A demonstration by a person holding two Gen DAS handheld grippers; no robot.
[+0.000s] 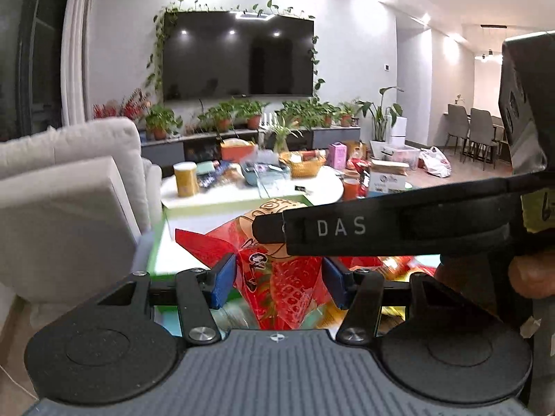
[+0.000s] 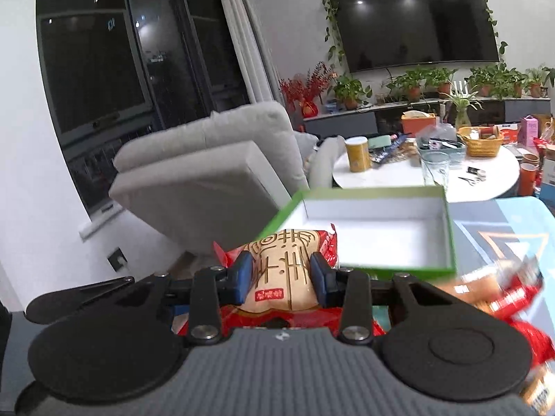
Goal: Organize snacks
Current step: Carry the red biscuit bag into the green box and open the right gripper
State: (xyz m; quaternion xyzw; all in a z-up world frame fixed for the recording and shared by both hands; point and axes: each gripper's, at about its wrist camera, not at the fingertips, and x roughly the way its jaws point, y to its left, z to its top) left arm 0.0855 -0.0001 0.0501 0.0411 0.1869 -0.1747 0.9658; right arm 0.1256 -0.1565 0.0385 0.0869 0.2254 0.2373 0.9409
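Pick done, carry step: right gripper (image 2: pixel 280 282) jaws clamped on a tan-and-red snack packet (image 2: pixel 277 277); left gripper (image 1: pixel 277 282) jaws clamped on a red snack bag (image 1: pixel 277 277). Both lifted, just short of the green box (image 2: pixel 367 232), empty. Next: move over it, lower, release inside.

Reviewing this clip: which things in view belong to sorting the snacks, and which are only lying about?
Belongs to the job:
- red snack packet in the left tool
- tan-and-red snack packet in the right tool
- open green box
- loose red packets

Lying about:
- yellow canister
- drinking glass
- wicker basket
- television
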